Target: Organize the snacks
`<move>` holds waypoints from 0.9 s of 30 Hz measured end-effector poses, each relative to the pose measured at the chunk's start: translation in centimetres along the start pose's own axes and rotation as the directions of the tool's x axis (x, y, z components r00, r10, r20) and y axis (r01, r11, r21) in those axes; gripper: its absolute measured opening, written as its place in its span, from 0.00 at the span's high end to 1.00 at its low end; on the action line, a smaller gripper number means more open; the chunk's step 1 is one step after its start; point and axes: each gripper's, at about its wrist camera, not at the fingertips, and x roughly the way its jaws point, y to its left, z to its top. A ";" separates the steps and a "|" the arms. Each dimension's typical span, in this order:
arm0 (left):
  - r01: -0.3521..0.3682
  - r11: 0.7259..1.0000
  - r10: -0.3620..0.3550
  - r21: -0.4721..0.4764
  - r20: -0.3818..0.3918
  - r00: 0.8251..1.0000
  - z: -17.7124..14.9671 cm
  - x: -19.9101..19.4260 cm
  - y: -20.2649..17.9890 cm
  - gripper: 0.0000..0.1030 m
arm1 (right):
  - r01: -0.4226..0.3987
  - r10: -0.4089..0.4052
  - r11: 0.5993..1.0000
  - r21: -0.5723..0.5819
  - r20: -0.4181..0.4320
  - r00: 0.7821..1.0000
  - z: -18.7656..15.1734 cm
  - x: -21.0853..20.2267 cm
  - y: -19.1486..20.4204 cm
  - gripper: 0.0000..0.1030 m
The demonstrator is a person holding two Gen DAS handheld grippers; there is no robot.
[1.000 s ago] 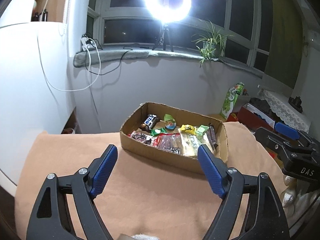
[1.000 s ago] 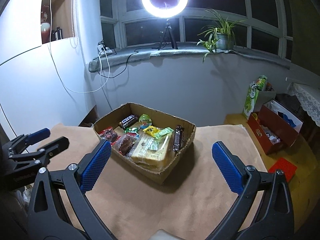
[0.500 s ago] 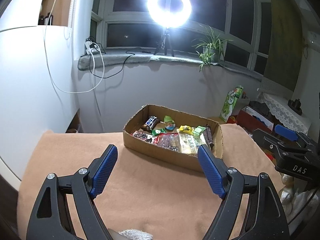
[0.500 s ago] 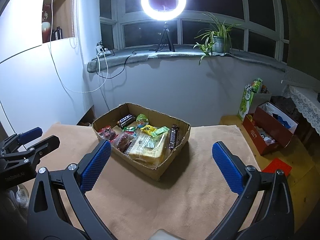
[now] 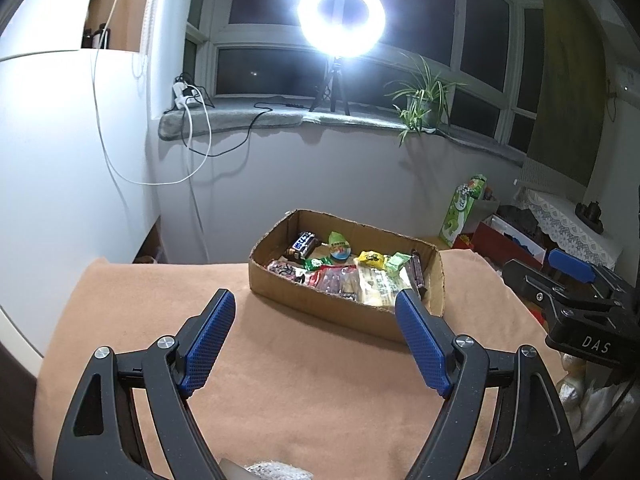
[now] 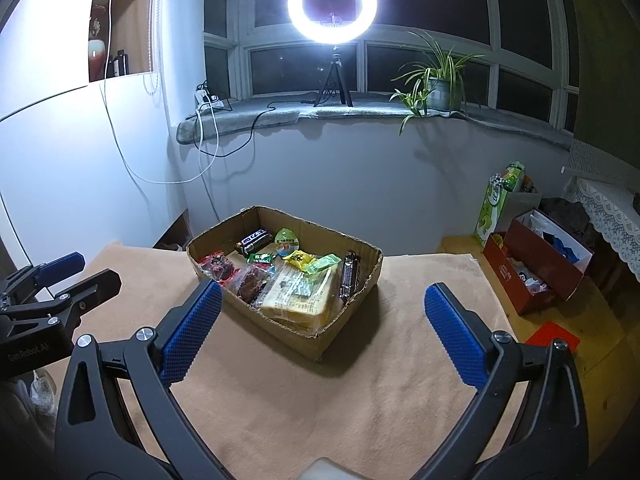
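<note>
A shallow cardboard box point(image 5: 340, 312) point(image 6: 320, 338) stands on the tan cloth-covered table point(image 5: 280, 392) point(image 6: 320, 408). It holds several snacks: a dark chocolate bar point(image 5: 304, 243) point(image 6: 253, 241), a green egg-shaped pack point(image 5: 339, 245) point(image 6: 286, 241), a yellow wrapper point(image 5: 372, 258) point(image 6: 298, 259), red packets point(image 5: 332, 278) point(image 6: 250, 282) and a large pale cracker pack point(image 6: 300, 294). My left gripper point(image 5: 316, 332) is open and empty, held back from the box's near wall. My right gripper point(image 6: 320, 320) is open and empty, in front of the box. Each gripper shows at the edge of the other's view.
A wall and a window sill with a ring light point(image 6: 332, 0) and a potted plant point(image 6: 438, 80) lie beyond the table. A white cabinet point(image 5: 60, 140) stands at the left. Red boxes point(image 6: 536, 260) and a green carton point(image 6: 500, 200) sit on the floor at the right.
Both grippers have drawn back and lifted a little, so the box looks smaller and farther away. Both stay open and empty.
</note>
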 end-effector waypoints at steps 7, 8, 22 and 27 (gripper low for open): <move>0.001 1.000 -0.001 0.002 0.002 1.000 0.0 -0.2 -0.1 0.20 | 0.001 -0.001 1.000 0.000 0.001 1.000 -0.1 0.0 0.0 0.00; 0.000 1.000 0.000 0.002 0.003 1.000 0.0 -0.2 -0.2 0.20 | 0.000 0.000 1.000 0.001 0.002 1.000 -0.1 -0.1 0.0 0.00; 0.002 1.000 -0.002 0.003 0.003 1.000 0.0 -0.3 -0.2 0.20 | 0.001 -0.001 1.000 -0.003 0.000 1.000 -0.1 -0.1 0.0 0.00; 0.002 1.000 -0.002 0.003 0.003 1.000 0.0 -0.4 -0.3 0.20 | 0.003 -0.003 1.000 -0.003 -0.002 1.000 -0.3 -0.2 -0.1 0.00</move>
